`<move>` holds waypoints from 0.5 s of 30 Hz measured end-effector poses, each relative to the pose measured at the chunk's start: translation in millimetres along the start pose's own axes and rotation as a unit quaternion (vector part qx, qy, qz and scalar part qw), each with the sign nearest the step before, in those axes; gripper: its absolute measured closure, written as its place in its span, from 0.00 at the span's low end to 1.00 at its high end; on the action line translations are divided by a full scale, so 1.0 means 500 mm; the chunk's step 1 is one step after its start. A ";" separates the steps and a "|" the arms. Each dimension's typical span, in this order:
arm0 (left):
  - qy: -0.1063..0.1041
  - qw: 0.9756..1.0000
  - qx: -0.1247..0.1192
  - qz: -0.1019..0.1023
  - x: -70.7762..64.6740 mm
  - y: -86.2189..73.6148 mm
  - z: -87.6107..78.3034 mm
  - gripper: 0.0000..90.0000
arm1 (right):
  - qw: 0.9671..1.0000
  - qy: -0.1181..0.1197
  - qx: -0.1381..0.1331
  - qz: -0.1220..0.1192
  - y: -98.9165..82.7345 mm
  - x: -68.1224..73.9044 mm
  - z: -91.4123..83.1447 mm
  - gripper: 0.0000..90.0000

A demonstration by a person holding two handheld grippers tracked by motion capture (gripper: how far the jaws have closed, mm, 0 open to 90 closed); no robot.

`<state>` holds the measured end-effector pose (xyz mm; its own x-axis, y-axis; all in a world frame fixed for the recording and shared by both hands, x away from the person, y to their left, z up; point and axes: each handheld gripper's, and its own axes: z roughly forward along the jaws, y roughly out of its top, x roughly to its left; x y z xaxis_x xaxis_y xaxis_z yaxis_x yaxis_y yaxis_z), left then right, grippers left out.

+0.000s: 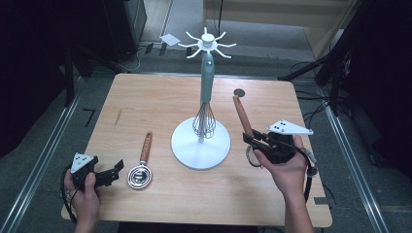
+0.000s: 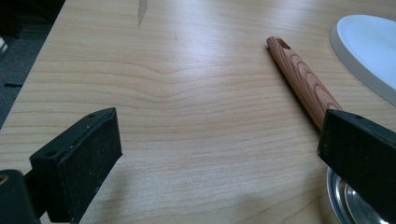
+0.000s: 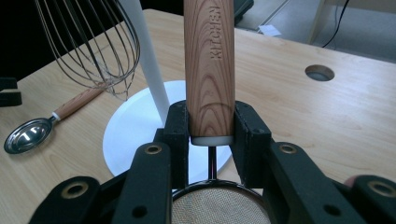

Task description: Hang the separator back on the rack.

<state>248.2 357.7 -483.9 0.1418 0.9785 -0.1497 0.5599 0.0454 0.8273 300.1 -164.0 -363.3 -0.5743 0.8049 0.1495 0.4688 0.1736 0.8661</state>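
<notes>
From above, the wooden counter (image 1: 160, 204) carries a white stand (image 1: 200, 143) at the centre of the frame, its round base on the wood and its hooked crown at the top. A whisk (image 1: 205, 109) with a teal handle hangs from it, the wires just over the base.

At the right of the high view the right gripper (image 1: 252, 140) is held in the person's right hand (image 1: 286, 167), clamped on the lower end of a wooden-handled strainer (image 1: 241, 116). The handle slants up toward the upper middle of the frame. The right gripper view tells more: the jaws press either side of the handle, which is stamped KITCHEN, and a mesh bowl sits at the bottom edge between the gripper's arms, so this is a strainer (image 3: 208, 60). The whisk's wires (image 3: 88, 42) fill that view's upper left, and a hole (image 3: 319, 72) in the counter lies at the right.

At the lower left of the high view the left hand (image 1: 85, 191) holds the left gripper (image 1: 116, 171) with its jaws spread apart, empty. Just right of it lies a metal scoop (image 1: 141, 167) with a wooden handle pointing up the frame. In the left gripper view the scoop's handle (image 2: 303, 79) runs behind the right-hand jaw and its bowl peeks out at the lower right corner; the jaw may be touching it, but I can't be sure.
</notes>
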 end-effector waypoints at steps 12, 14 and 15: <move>0.005 1.000 -0.002 0.004 -0.001 0.000 -0.002 0.00 | 0.998 0.007 -0.063 -0.018 0.020 0.029 -0.023 0.79; 0.005 1.000 -0.003 0.003 -0.001 0.000 -0.001 0.00 | 0.997 0.007 -0.068 -0.018 0.023 0.033 -0.025 0.79; 0.005 1.000 -0.003 0.003 -0.001 0.000 -0.001 0.00 | 0.997 0.007 -0.070 -0.019 0.024 0.034 -0.026 0.79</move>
<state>247.6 357.4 -483.6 0.1374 0.9806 -0.1399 0.5548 0.0408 0.8310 287.3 -156.0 -344.0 -0.6004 0.7906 0.1206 0.3487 0.1231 0.9291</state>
